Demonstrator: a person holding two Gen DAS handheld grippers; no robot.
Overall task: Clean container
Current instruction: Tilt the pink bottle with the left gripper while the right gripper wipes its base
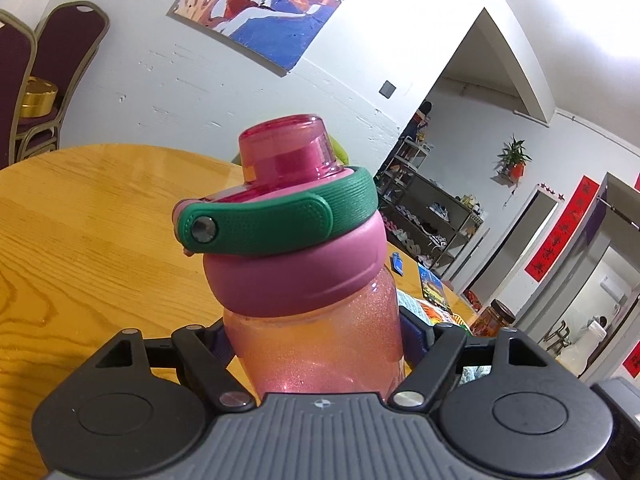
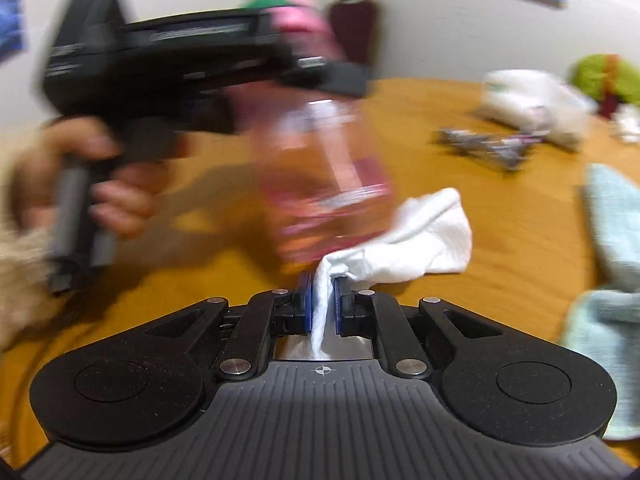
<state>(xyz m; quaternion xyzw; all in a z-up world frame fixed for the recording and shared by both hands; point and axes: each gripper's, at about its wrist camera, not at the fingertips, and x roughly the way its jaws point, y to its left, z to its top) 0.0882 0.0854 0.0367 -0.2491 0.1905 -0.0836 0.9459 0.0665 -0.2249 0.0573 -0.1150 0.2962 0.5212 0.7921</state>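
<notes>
While the left gripper [image 1: 316,344] had the pink bottle [image 1: 312,320] clamped across its body, we read the jaws as closed onto it from both sides; its pads were hidden behind the bottle in the left wrist view. Bottle was held above the round wooden table [image 1: 100,240], lid end away from the left camera, green carry loop [image 1: 276,220] folded over the pink cap [image 1: 292,276], clear spout cover [image 1: 288,152] on top. So the long axis ran roughly upright, tilted a little.

Right gripper [image 2: 322,292] was pinched nearly shut on a white paper towel [image 2: 412,240], a thin strip of it between the blue pads [image 2: 306,300]. The loose wad flared out ahead and to the right of the tips.

Key relation, from the right wrist view: the bottle sat straight ahead of the right gripper and just above it, lower body nearest. The towel's far edge overlapped the bottle's lower wall in that view; blur kept us from telling contact from near miss. The person's hand [image 2: 100,184] on the left gripper's handle was off to the left, clear of the path.

Our read: the right hand was the working one and the nearer to the bottom end; the wipe would run along the wall, up the long axis, toward the left jaws. Risk: the towel snagging on those jaws, or a push twisting the bottle in the grip.

A teal cloth [image 2: 612,240] lay on the table at the right, unused.
</notes>
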